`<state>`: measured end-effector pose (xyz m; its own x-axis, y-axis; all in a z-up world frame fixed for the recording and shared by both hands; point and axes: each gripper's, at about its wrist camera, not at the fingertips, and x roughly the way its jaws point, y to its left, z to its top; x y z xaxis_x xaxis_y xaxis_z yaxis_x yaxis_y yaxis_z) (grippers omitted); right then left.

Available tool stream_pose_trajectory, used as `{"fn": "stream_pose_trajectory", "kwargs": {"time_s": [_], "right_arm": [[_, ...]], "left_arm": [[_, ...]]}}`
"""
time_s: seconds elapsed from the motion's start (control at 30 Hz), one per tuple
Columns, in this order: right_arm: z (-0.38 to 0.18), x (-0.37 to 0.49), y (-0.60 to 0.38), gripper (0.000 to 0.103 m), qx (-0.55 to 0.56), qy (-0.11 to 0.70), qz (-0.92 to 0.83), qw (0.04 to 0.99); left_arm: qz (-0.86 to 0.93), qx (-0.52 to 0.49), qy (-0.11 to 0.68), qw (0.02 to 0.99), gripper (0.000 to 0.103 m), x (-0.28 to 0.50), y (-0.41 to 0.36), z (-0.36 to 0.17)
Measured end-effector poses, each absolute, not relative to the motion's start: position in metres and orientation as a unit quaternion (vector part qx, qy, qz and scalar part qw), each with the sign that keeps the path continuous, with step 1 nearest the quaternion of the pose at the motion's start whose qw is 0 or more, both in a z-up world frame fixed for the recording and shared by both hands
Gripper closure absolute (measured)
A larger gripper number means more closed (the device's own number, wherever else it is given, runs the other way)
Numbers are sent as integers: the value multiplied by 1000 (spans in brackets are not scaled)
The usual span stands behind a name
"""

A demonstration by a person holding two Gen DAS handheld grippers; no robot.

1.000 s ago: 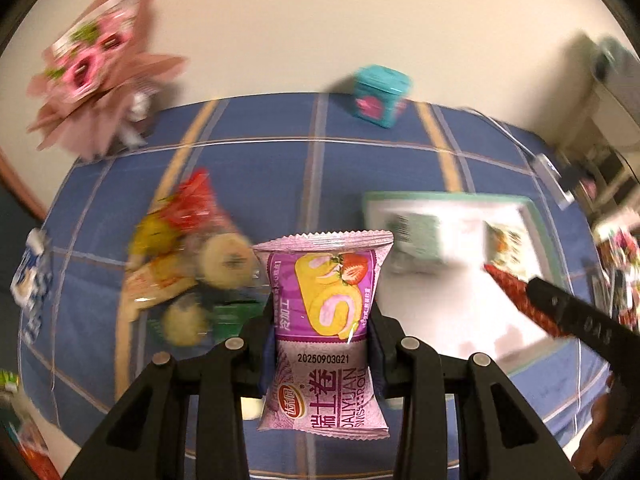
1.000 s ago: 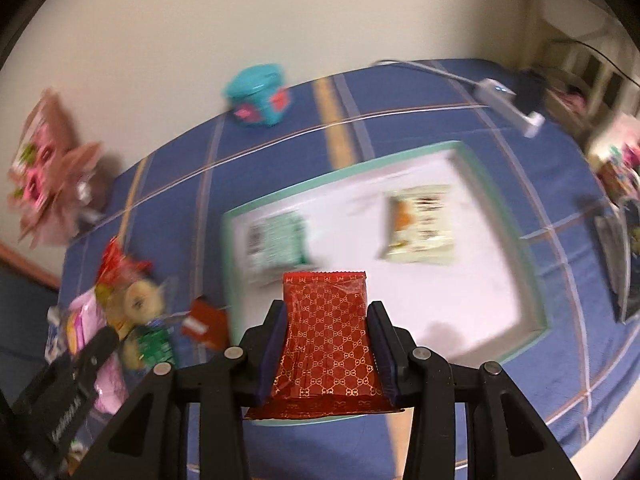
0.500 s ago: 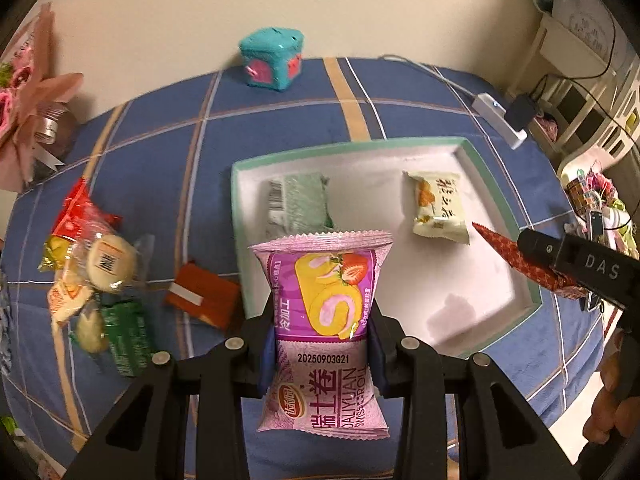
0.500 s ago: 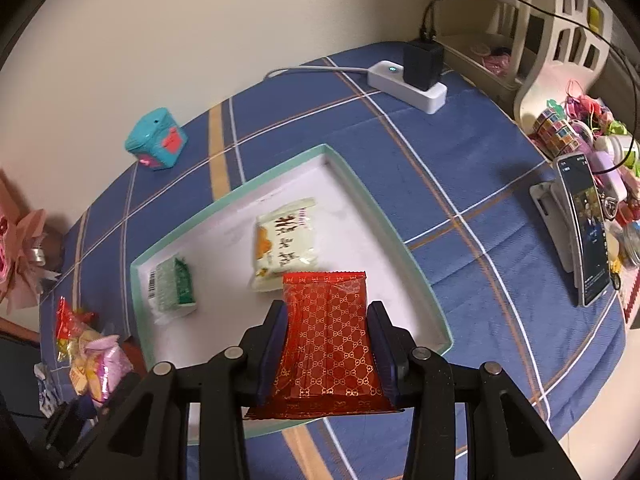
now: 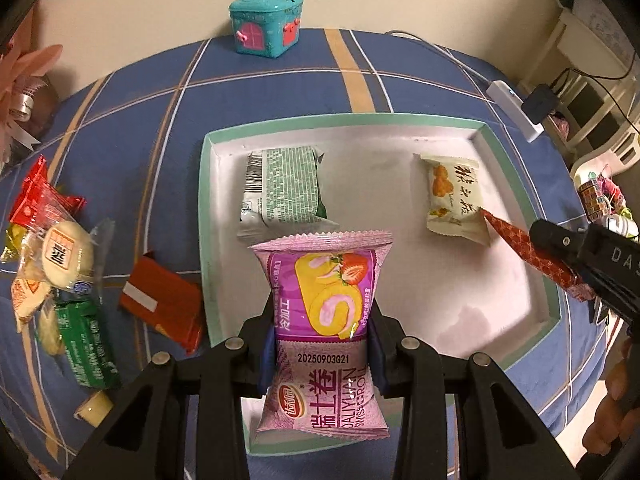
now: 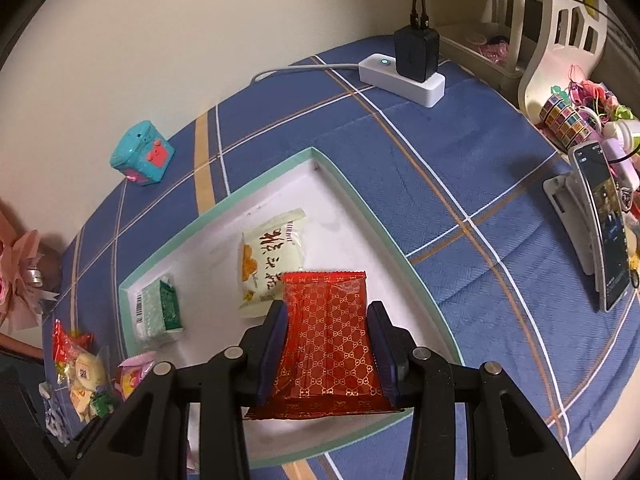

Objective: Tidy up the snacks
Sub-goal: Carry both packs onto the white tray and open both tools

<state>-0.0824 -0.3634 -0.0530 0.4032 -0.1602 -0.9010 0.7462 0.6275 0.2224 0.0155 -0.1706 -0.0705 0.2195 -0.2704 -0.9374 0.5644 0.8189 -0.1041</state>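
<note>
My left gripper (image 5: 320, 332) is shut on a purple Swiss-roll packet (image 5: 324, 304), held above the near left part of the white tray with green rim (image 5: 202, 208). My right gripper (image 6: 326, 344) is shut on a red gold-patterned packet (image 6: 328, 332), held over the tray's near side (image 6: 400, 252); it shows at the right edge of the left wrist view (image 5: 532, 256). In the tray lie a green-and-white packet (image 5: 284, 190) and a cream packet (image 5: 454, 196). A pile of loose snacks (image 5: 60, 264) and a red packet (image 5: 164, 304) lie left of the tray.
A teal toy box (image 5: 266, 22) stands at the table's back by the wall. A white power strip with black plug (image 6: 404, 72) lies back right. A phone on a stand (image 6: 600, 228) and trinkets sit at the right. A pink bouquet (image 5: 24, 80) is at the left.
Both grippers have swung right and come in over the tray, each still holding its packet. The tray now fills more of both views.
</note>
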Motion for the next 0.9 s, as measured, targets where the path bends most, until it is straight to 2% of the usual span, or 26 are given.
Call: {"fn": "stream_pose_trajectory", "kwargs": {"time_s": [0.23, 0.43, 0.53, 0.9], "right_arm": [[-66, -80, -365, 59, 322, 478, -290, 764], [-68, -81, -363, 59, 330, 487, -290, 755], [-60, -82, -361, 59, 327, 485, -291, 757], [-22, -78, -335, 59, 289, 475, -269, 786]], "left_arm": [[-267, 133, 572, 764, 63, 16, -173, -77], [-264, 135, 571, 765, 57, 15, -172, -71], [-263, 137, 566, 769, 50, 15, -169, -60], [-217, 117, 556, 793, 47, 29, -133, -31]]}}
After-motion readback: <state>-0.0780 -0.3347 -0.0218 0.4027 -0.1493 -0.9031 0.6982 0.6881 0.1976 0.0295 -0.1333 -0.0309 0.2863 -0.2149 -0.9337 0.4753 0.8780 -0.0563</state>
